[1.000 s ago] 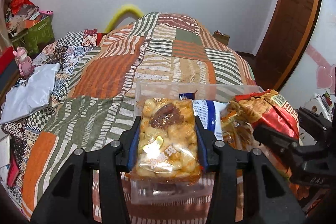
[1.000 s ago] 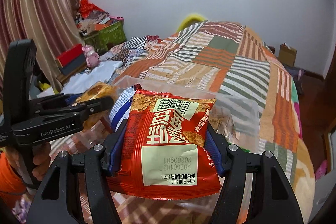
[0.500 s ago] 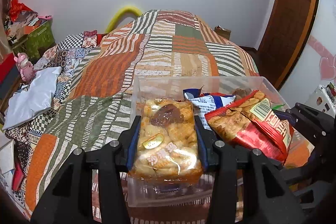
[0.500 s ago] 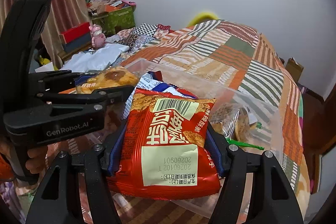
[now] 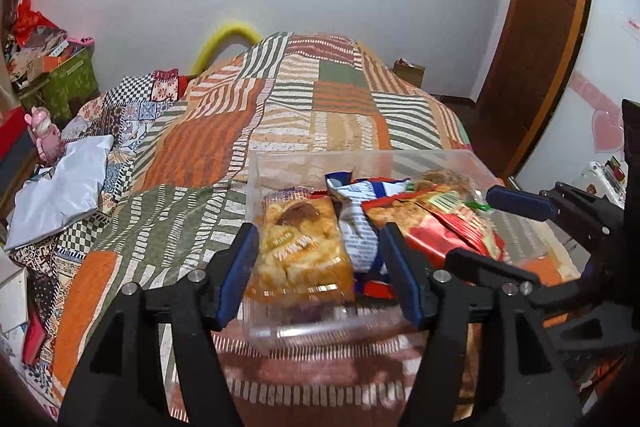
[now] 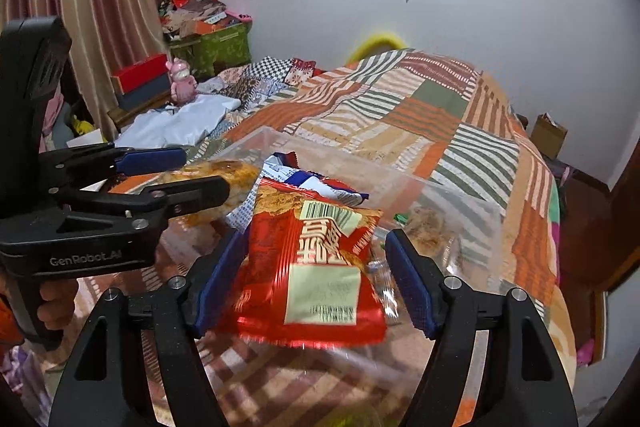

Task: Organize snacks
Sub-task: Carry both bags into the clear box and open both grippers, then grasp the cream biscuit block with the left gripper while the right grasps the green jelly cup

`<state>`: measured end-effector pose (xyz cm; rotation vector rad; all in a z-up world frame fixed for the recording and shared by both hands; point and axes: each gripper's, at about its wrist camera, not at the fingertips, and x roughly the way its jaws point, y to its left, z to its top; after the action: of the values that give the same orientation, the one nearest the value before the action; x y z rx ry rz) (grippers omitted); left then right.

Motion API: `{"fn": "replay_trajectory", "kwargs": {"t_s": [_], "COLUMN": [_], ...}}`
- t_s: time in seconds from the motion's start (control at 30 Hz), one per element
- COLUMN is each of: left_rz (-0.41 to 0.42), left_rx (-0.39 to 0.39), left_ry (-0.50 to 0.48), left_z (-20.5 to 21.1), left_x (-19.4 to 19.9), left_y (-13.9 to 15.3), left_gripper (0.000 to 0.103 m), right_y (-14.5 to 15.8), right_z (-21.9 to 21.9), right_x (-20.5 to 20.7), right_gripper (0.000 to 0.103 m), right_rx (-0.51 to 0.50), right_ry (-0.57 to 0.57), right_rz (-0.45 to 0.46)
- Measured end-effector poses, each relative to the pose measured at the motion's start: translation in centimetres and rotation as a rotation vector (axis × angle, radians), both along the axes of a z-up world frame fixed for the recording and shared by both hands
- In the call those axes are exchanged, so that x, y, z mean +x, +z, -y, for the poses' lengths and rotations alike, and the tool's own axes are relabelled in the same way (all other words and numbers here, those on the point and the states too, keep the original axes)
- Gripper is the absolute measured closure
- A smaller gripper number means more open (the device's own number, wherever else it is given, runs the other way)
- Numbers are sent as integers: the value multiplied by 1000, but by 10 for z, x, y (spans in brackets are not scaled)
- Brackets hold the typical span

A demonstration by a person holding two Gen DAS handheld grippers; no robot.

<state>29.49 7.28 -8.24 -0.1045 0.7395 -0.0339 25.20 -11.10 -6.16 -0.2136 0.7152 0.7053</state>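
A clear plastic box [image 5: 360, 158] stands on the bed in front of both grippers. My left gripper [image 5: 320, 267] is opening over its left side. A clear pack of golden puffs [image 5: 300, 247] lies between its blue pads, with a gap at the right pad. My right gripper [image 6: 316, 279] is opening too. A red snack bag [image 6: 312, 263], blurred, lies between its pads over the box [image 6: 440, 187] and is no longer pinched. A blue-and-white pack [image 5: 356, 223] sits in the box between the two. A person's hand [image 6: 52, 303] holds the left gripper.
The patchwork quilt [image 5: 304, 107] covers the bed behind the box. A white folded cloth [image 5: 64, 187] and a pink figurine [image 5: 42, 131] lie at the left, with cluttered boxes [image 6: 208, 43] beyond. A wooden door [image 5: 536, 39] stands to the right and a cardboard box [image 6: 550, 135] by the bed's far side.
Both grippers' jaws have spread wider and let go of their packs. The golden puffs and the red bag now sit lower, in the box.
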Motion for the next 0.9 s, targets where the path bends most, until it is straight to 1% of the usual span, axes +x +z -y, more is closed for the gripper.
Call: {"fn": "replay_trajectory", "kwargs": {"t_s": [0.17,0.23,0.33,0.47,0.63,0.77,0.9], "left_rz": [23,30,37,18,-3,-33,-71], "left_rx": [-7,-10,-1,-4,-13,-9,-2], "left_ry": [-16,-24,-39,-64,-81,-100,-119], "left_z": [6,10,18,28,39,49,56], "left_x": [-24,-35,-51,-66,-78,-82,-80], "left_y": [14,18,21,21,12,-2,-17], "left_gripper": [37,31,27,24,20,20,20], "right_y": [12,16,21,21,10,-9,-37], "right_z": [20,28,41,55,70,79,86], "right_x": [-15,-23,-36,-50,-59,-54,-42], "right_gripper": [33,33,32,27,27,27,27], "right_rx": [36,50,63,68,62,39,20], "right_ry": [-23,-30,-48,-69,-96,-130,-165], "right_rz": [16,24,42,54,24,-20,-112]}}
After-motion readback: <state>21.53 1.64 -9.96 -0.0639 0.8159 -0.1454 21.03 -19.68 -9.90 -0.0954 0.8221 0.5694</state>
